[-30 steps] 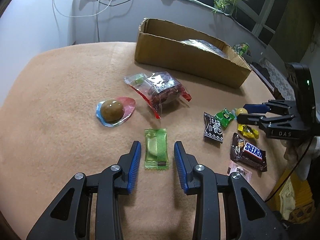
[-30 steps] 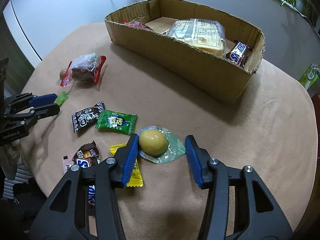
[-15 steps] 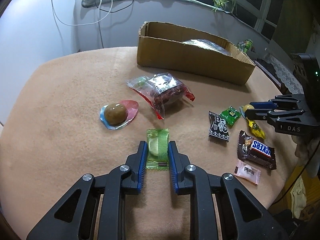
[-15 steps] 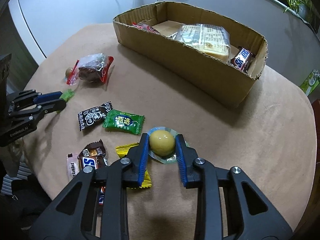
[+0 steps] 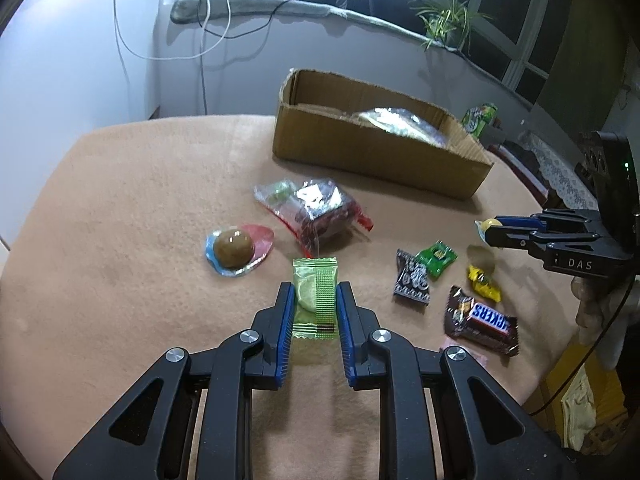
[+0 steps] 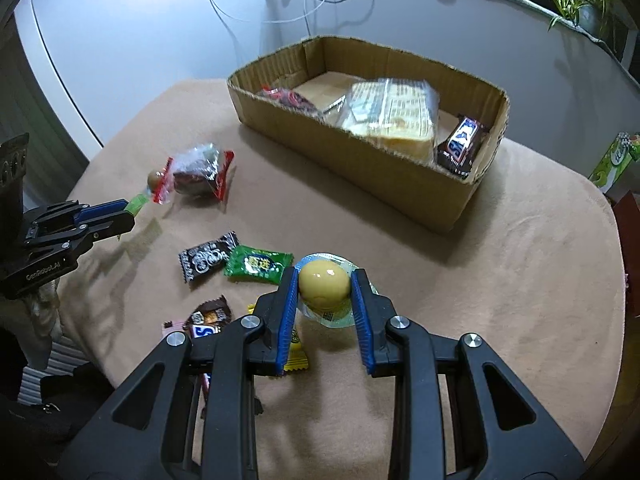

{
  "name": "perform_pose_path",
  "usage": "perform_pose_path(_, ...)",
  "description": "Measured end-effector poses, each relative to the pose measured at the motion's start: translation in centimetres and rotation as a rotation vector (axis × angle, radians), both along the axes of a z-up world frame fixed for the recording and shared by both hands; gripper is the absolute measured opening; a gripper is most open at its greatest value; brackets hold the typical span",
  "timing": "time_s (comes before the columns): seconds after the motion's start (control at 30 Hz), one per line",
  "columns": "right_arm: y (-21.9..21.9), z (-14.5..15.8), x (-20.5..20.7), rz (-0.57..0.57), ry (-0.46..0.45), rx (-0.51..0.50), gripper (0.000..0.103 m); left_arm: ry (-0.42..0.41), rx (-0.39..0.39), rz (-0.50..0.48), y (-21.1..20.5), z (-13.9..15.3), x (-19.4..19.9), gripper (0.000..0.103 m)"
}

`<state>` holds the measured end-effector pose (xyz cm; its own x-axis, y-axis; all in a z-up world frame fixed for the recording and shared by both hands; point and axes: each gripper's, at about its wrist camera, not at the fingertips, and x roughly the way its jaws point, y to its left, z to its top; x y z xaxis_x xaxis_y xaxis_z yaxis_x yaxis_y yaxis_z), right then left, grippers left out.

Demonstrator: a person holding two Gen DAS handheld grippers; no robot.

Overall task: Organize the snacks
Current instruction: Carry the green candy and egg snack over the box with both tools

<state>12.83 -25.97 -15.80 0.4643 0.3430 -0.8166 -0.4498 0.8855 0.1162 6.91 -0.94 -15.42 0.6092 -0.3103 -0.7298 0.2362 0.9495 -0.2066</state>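
Pinching a flat green sachet (image 5: 315, 296) by its long edges, the left gripper (image 5: 315, 300) holds it just above the tan tablecloth (image 5: 132, 208); the right gripper (image 6: 325, 286) is clamped on a yellow ball snack (image 6: 323, 283) in a clear wrapper, lifted off the cloth; between the two lie a black candy (image 6: 206, 257), a green candy (image 6: 258, 265) and a Snickers bar (image 5: 482, 318); beyond stands the cardboard box (image 6: 400, 172), already holding a sandwich pack (image 6: 390, 114) and another bar (image 6: 460, 144).
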Motion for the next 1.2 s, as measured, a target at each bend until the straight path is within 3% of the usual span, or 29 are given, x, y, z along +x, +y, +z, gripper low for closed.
perform_pose_path(0.57,-1.4,5.1,2.2,-0.051,-0.099,0.054,0.028,-0.106,-0.035,0.005,-0.3,4.5,2.6,0.019)
perform_pose_path(0.9,-1.9,6.4,5.3,-0.098,-0.127,0.071,0.028,-0.149,-0.066,0.025,-0.6,6.7,7.7,0.019)
perform_pose_path(1.2,-2.5,6.1,8.4,-0.142,-0.113,0.083,0.028,-0.122,-0.057,0.02,-2.1,6.3,12.6,0.019)
